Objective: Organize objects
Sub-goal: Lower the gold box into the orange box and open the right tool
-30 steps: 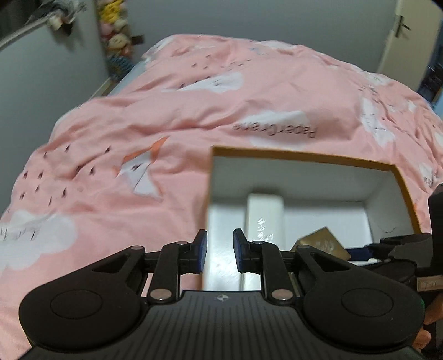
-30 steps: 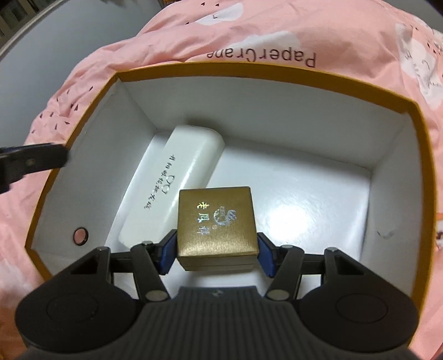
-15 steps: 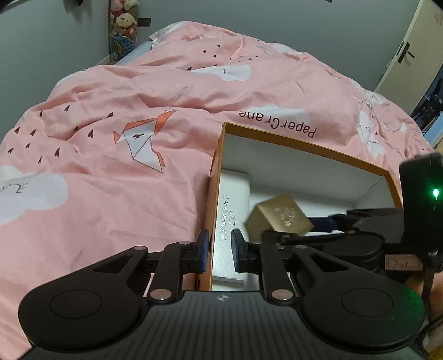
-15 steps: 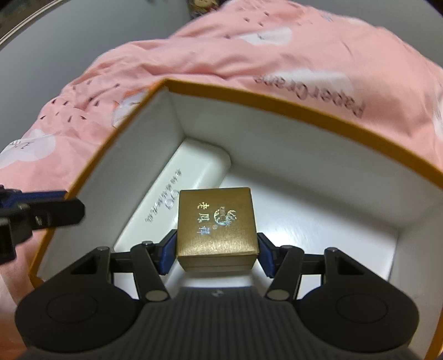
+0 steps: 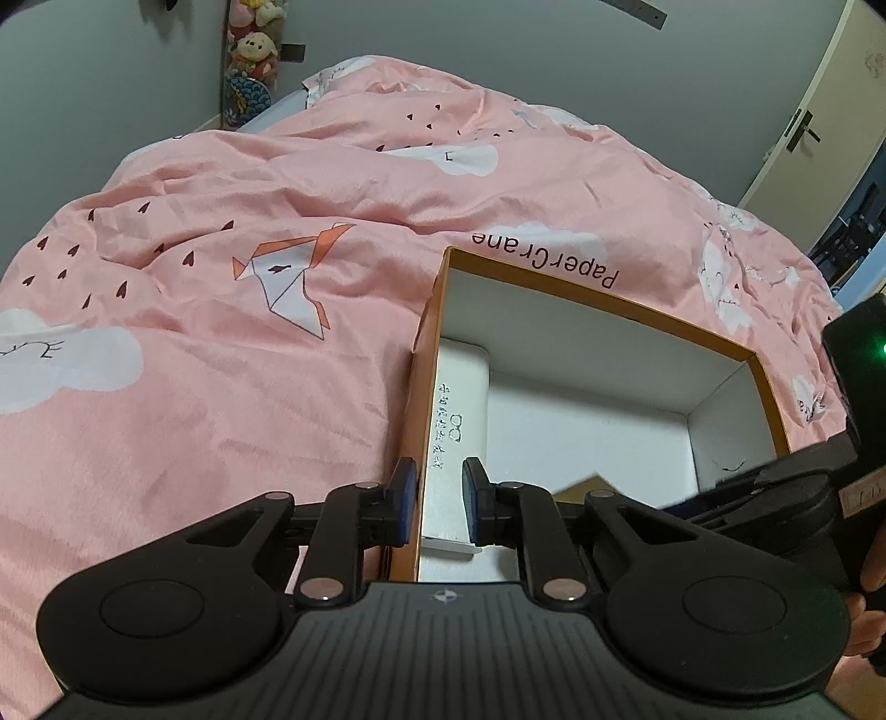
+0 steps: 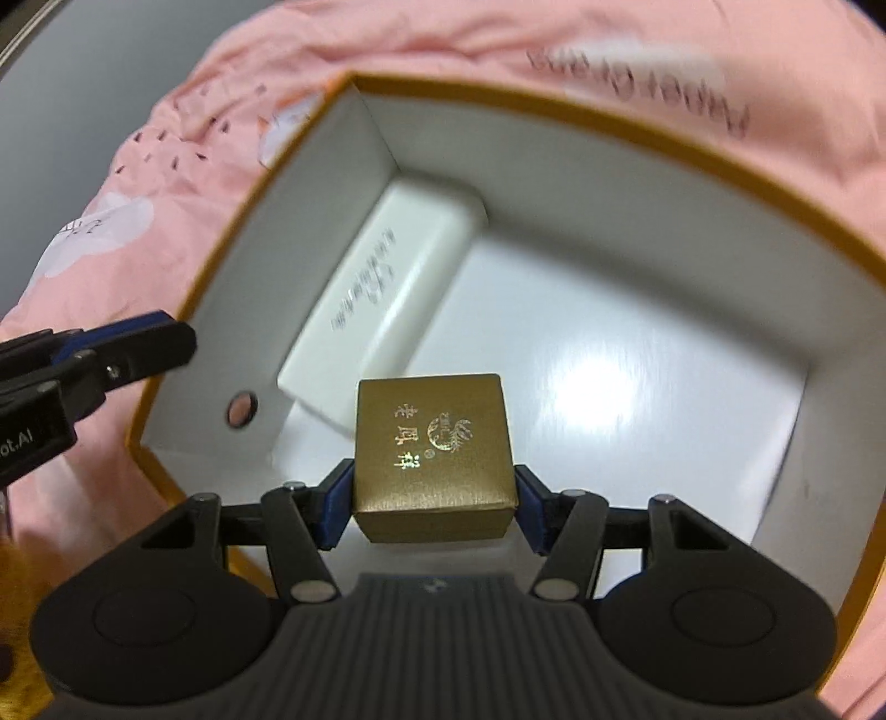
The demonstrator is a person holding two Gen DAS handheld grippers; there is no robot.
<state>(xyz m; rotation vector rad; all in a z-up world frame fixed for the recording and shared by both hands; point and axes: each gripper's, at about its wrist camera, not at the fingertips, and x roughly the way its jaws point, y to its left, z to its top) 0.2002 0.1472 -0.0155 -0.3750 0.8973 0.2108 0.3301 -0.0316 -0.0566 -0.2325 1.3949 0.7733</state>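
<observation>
Inside, 1 gold box [image 6: 432, 454]; 1 white case [image 6: 382, 299].

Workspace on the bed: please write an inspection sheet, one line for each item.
Surface: pink duvet, wrinkled.
Job's things: orange open box on the duvet; white case lies inside along its wall; gold box above its floor.
Clutter: nothing seen.
Tongs: right tongs shut on the gold box; left tongs straddle the open box's wall, closed as far as it allows.
Cables: nothing seen.
Surroundings: grey wall, plush toys, door.
</observation>
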